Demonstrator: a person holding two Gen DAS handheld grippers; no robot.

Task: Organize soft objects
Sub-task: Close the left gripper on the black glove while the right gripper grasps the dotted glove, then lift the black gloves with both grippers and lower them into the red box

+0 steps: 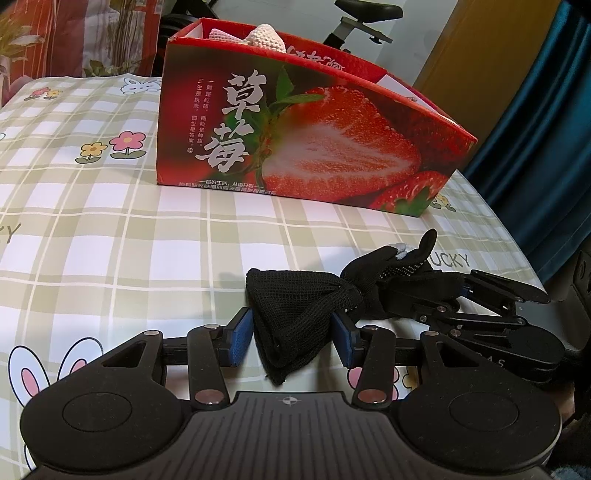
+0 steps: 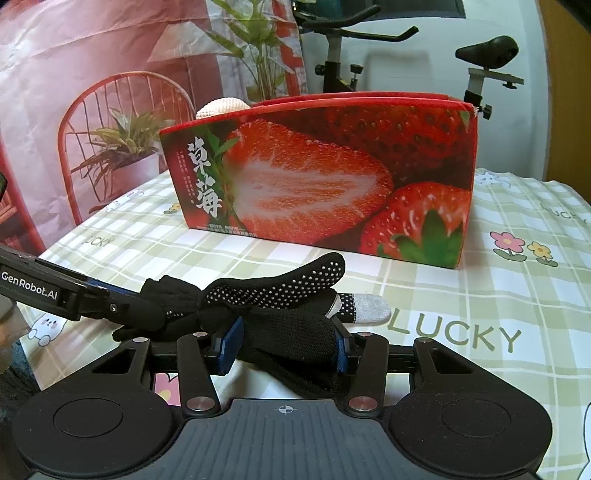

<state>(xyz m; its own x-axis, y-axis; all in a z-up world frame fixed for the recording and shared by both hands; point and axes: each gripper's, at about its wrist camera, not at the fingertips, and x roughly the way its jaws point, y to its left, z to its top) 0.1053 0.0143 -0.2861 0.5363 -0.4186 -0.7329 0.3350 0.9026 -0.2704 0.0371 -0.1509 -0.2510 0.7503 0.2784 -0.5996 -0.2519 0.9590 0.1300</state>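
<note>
In the left wrist view the left gripper (image 1: 291, 338) fills the bottom of the frame, its blue-padded fingers (image 1: 240, 336) closed on the cuff end of a black knit glove (image 1: 295, 306), which bunches between them at lower centre. In the right wrist view the right gripper (image 2: 286, 343) sits likewise at the bottom, its fingers (image 2: 231, 343) pressed against the other part of the same glove, the dotted palm and a grey fingertip lying just above them toward centre right. Each view shows the other gripper reaching in from the side to meet the glove. The glove lies low over a bench (image 1: 110, 221) covered in a green checked cloth with flowers and rabbits. Farther back, in the upper middle of both frames, stands a red strawberry-printed box (image 1: 295, 140), with a pale pink knitted item (image 1: 264, 35) showing above its rim at the upper left
</note>
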